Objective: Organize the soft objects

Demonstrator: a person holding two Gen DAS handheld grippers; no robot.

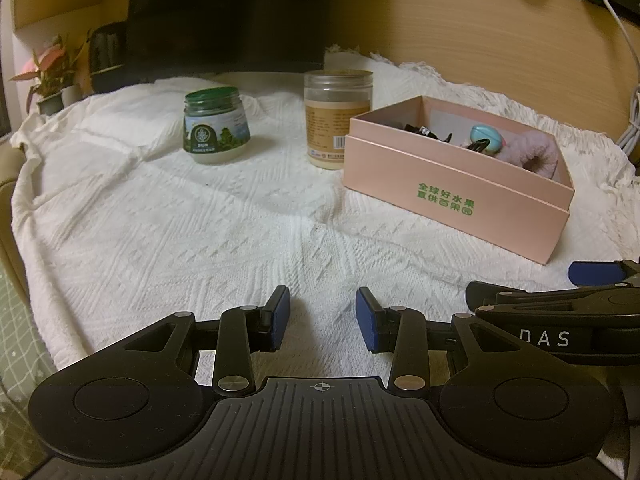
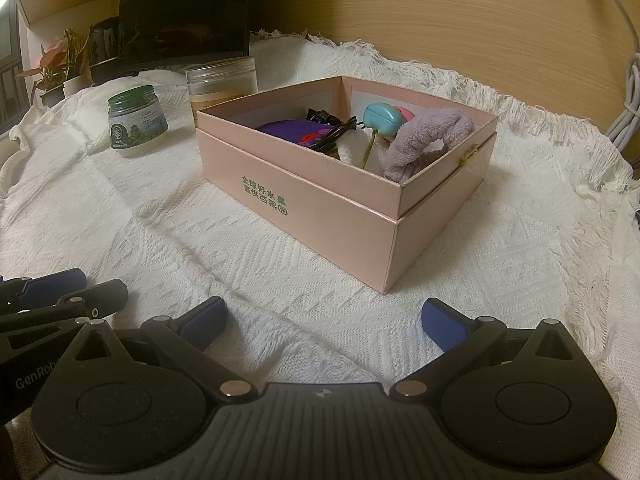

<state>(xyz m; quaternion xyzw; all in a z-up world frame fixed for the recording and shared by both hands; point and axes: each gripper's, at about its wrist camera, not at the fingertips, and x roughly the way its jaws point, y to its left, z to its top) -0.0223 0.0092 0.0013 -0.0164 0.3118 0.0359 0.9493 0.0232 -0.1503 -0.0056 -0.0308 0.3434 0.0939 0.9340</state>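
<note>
A pink cardboard box (image 2: 320, 216) with green lettering stands on the white knitted cloth; it also shows in the left wrist view (image 1: 452, 196). Inside lie a fluffy scrunchie (image 2: 424, 140), a light blue round object (image 2: 378, 118), a purple patterned item (image 2: 288, 130), a black cord (image 2: 332, 136) and white cloth. The scrunchie (image 1: 540, 154) looks pink in the left wrist view. My left gripper (image 1: 323, 316) is open and empty, low over the cloth left of the box. My right gripper (image 2: 323, 320) is open wide and empty, just before the box's near corner.
A green-lidded jar (image 1: 216, 124) and a taller clear jar (image 1: 338, 114) stand behind and left of the box. A dark monitor (image 1: 228, 16), a potted plant (image 1: 50, 76) and a wooden wall are at the back. White cables (image 2: 628, 80) hang at right.
</note>
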